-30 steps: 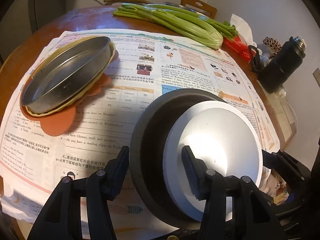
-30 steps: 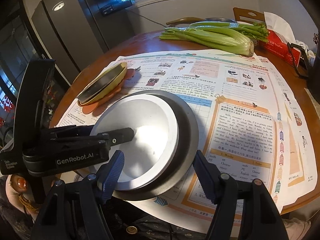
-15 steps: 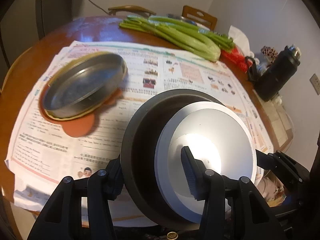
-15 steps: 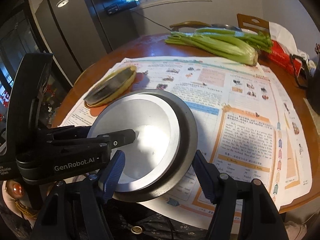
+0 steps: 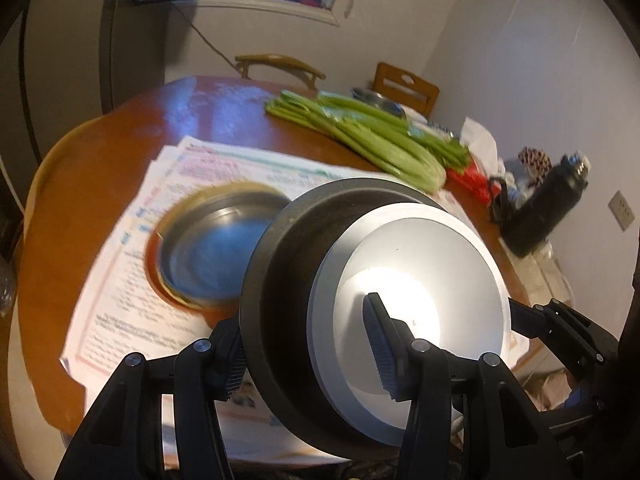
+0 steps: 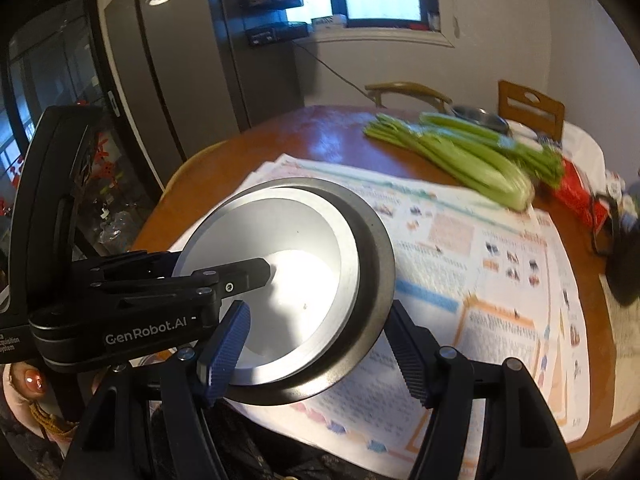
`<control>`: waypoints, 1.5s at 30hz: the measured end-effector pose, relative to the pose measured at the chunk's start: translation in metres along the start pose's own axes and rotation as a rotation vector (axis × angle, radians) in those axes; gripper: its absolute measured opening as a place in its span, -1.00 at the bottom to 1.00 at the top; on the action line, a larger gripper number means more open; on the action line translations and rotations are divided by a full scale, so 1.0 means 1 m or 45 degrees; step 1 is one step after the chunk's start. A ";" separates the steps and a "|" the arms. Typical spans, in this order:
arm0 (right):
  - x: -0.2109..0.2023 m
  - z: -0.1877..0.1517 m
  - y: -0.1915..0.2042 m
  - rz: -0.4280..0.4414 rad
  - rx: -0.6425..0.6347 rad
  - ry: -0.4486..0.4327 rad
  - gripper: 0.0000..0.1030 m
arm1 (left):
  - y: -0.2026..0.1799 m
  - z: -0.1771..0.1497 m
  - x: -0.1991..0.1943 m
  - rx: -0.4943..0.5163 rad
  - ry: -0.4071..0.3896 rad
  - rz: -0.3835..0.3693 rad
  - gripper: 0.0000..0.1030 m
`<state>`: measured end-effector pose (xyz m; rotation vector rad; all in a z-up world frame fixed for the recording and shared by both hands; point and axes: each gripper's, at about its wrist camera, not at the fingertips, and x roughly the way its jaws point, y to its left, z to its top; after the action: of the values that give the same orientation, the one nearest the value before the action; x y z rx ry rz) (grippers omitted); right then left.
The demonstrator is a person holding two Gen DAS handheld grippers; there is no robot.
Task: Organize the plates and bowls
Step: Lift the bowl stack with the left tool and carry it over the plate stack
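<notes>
Stack (image 5: pixel 360 280) of two nested dishes, a white bowl (image 5: pixel 420 280) inside a dark bowl (image 5: pixel 276 264), is held tilted in the air above the table (image 5: pixel 120 152), lifted clear of the papers (image 5: pixel 132 304) that cover it.

The left tongs (image 5: pixel 308 352) are closed on the near rim of the stack: one finger sits inside the white bowl, the other presses the dark bowl's outer wall. Pinching both rims at once seems meant to let the pair travel as one load.

The right tongs (image 6: pixel 316 352) are spread wide and grip nothing. Their fingers straddle the stack's lower edge; whether they touch it cannot be told. They appear placed to steady the tilted load.

Beyond the stack, further from the left tongs, a metal pan (image 5: pixel 216 252) rests on an orange mat on the papers; the stack's far edge overlaps it in the left view. It looks a likely place to set the stack down. Celery (image 5: pixel 360 140) and a black flask (image 5: pixel 544 208) lie further back.
</notes>
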<state>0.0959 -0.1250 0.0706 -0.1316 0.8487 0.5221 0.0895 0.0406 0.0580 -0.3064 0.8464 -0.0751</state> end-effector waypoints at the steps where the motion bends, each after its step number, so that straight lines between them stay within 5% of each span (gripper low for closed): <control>1: 0.003 0.006 0.005 -0.004 -0.015 -0.002 0.34 | 0.009 0.005 0.000 -0.016 -0.010 -0.003 0.04; 11: 0.067 0.060 0.037 0.055 -0.091 0.041 0.34 | 0.074 0.043 0.022 -0.099 -0.018 0.038 0.06; 22: 0.124 0.070 0.035 0.058 -0.066 0.151 0.34 | 0.104 0.050 0.063 -0.112 0.045 0.033 0.07; 34: 0.145 0.066 0.039 0.025 -0.070 0.172 0.34 | 0.119 0.049 0.083 -0.126 0.069 0.019 0.11; 45: 0.142 0.068 0.045 -0.062 -0.101 0.123 0.34 | 0.130 0.050 0.079 -0.109 0.029 0.117 0.11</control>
<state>0.1973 -0.0101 0.0142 -0.2514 0.9167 0.5071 0.1717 0.1617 -0.0069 -0.3471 0.8864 0.0437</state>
